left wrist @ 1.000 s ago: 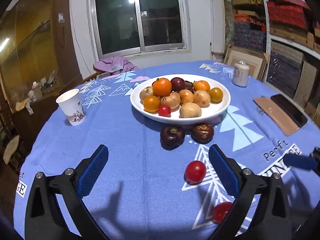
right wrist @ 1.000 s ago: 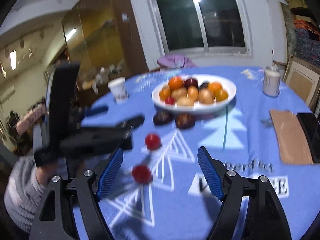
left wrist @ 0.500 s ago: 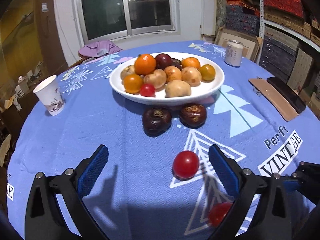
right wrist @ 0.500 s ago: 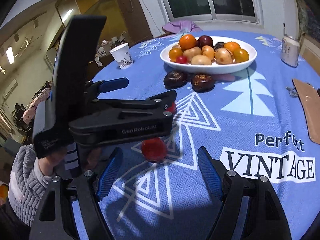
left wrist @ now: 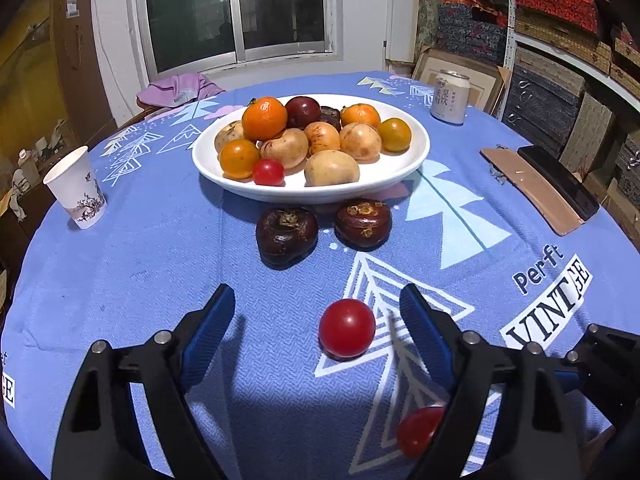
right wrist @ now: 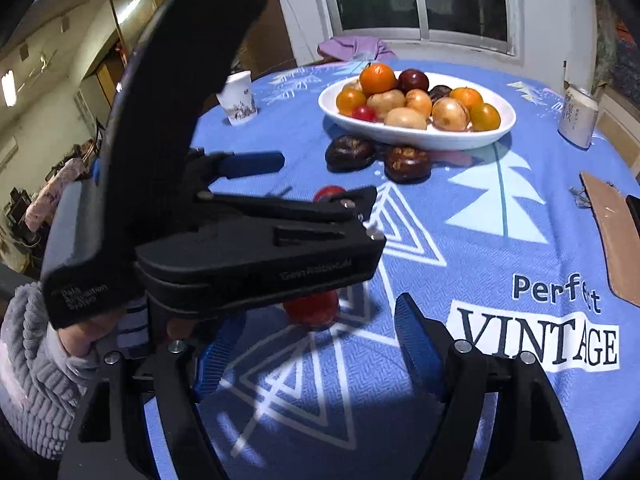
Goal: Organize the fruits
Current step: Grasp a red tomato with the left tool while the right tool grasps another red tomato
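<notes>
Tomatoes lie near the plate (left wrist: 416,160). Left tongs (left wrist: 316,322) have dropped around one tomato (left wrist: 346,328) and are closing, not touching yet. Right tongs (right wrist: 316,344) stay apart around another tomato (right wrist: 312,309).

Black tool (left wrist: 316,320), blue ribbed pads (left wrist: 208,332), silver screws; grey fleece sleeve (right wrist: 28,360).

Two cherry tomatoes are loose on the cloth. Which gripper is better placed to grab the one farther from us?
Left. That tomato sits between the left gripper and its closing jaws, untouched. The right gripper faces the nearer tomato instead.
</notes>
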`<control>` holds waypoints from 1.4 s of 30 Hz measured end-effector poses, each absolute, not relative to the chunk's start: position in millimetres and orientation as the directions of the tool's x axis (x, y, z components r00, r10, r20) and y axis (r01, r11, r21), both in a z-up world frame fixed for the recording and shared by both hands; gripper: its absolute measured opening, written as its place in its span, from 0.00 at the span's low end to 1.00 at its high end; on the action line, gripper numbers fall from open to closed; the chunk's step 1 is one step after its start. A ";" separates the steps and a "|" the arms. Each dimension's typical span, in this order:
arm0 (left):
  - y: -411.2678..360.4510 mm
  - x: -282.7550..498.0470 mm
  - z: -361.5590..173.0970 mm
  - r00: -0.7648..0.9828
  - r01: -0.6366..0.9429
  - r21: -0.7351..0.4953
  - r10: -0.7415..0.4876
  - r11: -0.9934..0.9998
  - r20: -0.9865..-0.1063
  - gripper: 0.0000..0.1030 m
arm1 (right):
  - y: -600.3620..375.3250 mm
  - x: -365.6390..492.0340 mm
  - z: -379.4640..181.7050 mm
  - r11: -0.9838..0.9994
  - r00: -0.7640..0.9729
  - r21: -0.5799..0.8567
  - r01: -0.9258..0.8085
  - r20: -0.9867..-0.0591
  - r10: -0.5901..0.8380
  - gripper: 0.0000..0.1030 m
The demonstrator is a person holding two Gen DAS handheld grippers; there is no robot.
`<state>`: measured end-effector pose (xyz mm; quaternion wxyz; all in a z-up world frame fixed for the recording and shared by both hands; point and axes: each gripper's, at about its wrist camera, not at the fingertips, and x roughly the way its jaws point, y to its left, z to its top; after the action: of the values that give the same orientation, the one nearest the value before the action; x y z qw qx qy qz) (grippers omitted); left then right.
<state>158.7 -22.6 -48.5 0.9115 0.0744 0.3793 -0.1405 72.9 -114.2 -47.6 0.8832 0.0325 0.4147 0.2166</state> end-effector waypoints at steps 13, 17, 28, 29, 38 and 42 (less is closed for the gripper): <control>-23.7 161.1 -54.5 0.626 0.339 -0.008 -0.232 0.941 -0.744 0.61 | -109.3 85.0 -56.5 0.895 0.510 0.265 -0.358 -0.748 0.425 0.48; -22.7 161.4 -55.3 0.619 0.342 -0.022 -0.243 0.939 -0.747 0.50 | -107.2 88.2 -59.3 0.891 0.493 0.279 -0.358 -0.754 0.434 0.38; -24.3 162.2 -58.1 0.582 0.383 -0.076 -0.304 0.921 -0.754 0.28 | -110.3 92.4 -62.1 0.883 0.483 0.317 -0.346 -0.746 0.458 0.31; -24.4 162.3 -58.2 0.579 0.387 -0.081 -0.311 0.919 -0.754 0.28 | -110.5 92.2 -62.1 0.882 0.482 0.319 -0.347 -0.746 0.460 0.31; -27.2 153.6 -51.0 0.620 0.396 -0.051 -0.308 0.917 -0.721 0.27 | -111.8 90.3 -61.6 0.875 0.485 0.334 -0.351 -0.734 0.475 0.30; -23.0 149.8 -43.8 0.652 0.379 -0.030 -0.290 0.925 -0.701 0.27 | -114.9 85.0 -58.3 0.872 0.501 0.337 -0.355 -0.719 0.482 0.30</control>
<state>149.8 -23.0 -43.8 0.9069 0.0595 0.3742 -0.1845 85.0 -114.9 -58.3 0.8634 0.0724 0.4366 0.2424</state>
